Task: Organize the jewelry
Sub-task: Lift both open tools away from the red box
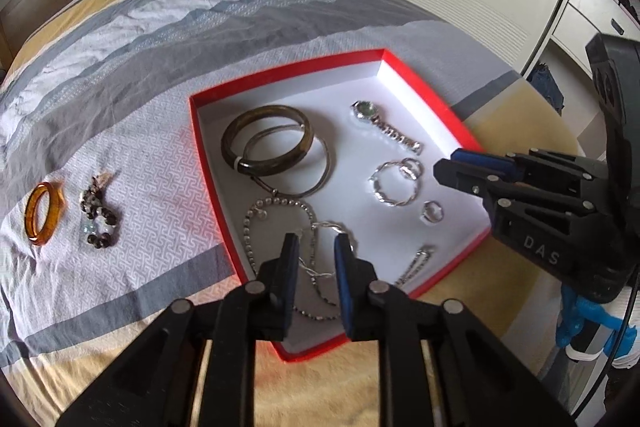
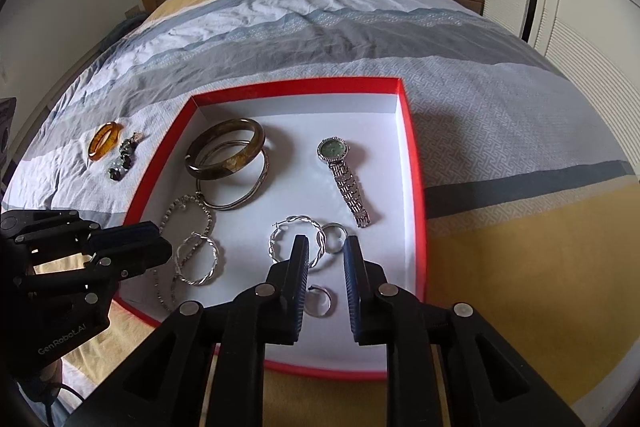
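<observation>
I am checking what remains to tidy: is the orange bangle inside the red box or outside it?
Outside. The orange bangle lies on the bedspread left of the red box, beside a dark beaded bracelet.

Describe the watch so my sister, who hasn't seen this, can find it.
On the bed lies a red-rimmed box with a white floor. The watch lies flat toward its far right corner. It alone has a round green dial and a silver link strap.

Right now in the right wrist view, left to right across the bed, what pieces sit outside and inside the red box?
Translucent amber bangle → dark beaded bracelet, both on the quilt outside the red-rimmed white box → inside it: thick olive-brown bangle → twisted silver hoop earring → green-dial silver watch.
</observation>
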`<state>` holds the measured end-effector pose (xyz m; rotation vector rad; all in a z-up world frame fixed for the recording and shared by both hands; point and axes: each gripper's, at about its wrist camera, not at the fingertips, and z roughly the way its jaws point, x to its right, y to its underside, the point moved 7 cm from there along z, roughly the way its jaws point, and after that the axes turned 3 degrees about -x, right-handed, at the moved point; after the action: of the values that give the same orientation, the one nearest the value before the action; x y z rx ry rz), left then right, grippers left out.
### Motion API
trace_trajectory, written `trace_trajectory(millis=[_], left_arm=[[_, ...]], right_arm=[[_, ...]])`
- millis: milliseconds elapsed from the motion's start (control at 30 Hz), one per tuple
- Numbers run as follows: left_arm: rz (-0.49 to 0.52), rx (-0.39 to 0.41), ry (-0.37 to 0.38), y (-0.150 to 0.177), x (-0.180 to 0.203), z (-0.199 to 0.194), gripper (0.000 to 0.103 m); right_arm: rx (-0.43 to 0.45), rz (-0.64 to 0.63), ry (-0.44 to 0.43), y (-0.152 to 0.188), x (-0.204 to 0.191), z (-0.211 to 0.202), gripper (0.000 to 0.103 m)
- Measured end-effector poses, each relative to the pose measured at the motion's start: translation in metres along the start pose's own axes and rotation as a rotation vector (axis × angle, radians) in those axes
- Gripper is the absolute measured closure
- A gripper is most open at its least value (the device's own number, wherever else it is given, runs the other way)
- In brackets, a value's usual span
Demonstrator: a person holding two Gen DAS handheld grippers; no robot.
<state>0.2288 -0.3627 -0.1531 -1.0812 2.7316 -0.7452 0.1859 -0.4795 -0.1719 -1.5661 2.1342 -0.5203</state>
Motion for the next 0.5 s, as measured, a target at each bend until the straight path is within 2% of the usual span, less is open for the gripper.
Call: trace_trajectory(millis=[133, 267, 500], left_arm=[[0.002, 0.035, -0.007, 0.000, 0.005, -0.028, 0.083], [0.005, 0.074, -0.022, 0.006, 0.009, -0.059, 0.076], [-0.003, 0.125, -0.057, 0.031, 0.013, -0.118, 0.074]], right_arm=[[0.030, 0.023, 0.003, 0.002, -0.002, -0.027, 0.081], [0.064, 0.035, 0.002, 0.006, -0.007, -0.059, 0.077], [0.118, 0.033, 0.002, 0.018, -0.024, -0.117, 0.073]])
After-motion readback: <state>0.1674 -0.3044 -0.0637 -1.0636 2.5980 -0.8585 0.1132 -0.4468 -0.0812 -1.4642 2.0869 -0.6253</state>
